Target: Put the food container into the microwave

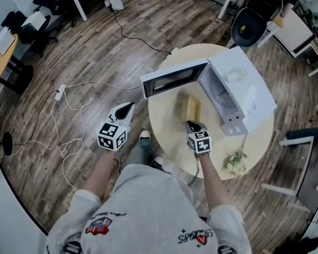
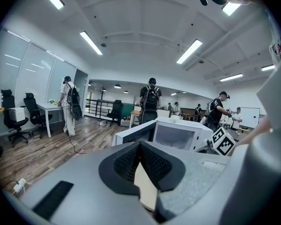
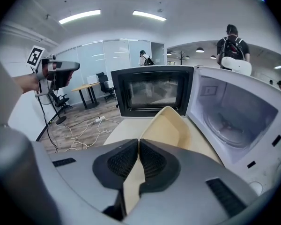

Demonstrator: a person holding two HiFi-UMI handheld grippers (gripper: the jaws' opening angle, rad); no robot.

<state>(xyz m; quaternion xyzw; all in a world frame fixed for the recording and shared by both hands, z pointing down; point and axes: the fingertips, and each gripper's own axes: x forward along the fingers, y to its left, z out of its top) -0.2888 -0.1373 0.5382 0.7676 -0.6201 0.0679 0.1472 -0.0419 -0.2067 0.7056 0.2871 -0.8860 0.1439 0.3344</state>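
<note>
A white microwave (image 1: 238, 89) stands on the round beige table (image 1: 167, 136) with its door (image 1: 172, 81) swung wide open to the left. A beige food container (image 1: 192, 109) sits tilted in front of the open cavity (image 3: 234, 116). My right gripper (image 1: 192, 123) is shut on its near rim. In the right gripper view the container (image 3: 171, 125) runs out from the closed jaws (image 3: 138, 142) toward the door (image 3: 152, 90). My left gripper (image 1: 128, 107) hovers over the floor left of the table, shut and holding nothing, and points at the microwave (image 2: 178, 135).
A small bunch of greenery (image 1: 235, 163) lies on the table's near right edge. White cables and a power strip (image 1: 61, 91) trail across the wood floor to the left. Desks and office chairs (image 1: 32, 20) ring the room, and people (image 2: 151, 102) stand in the background.
</note>
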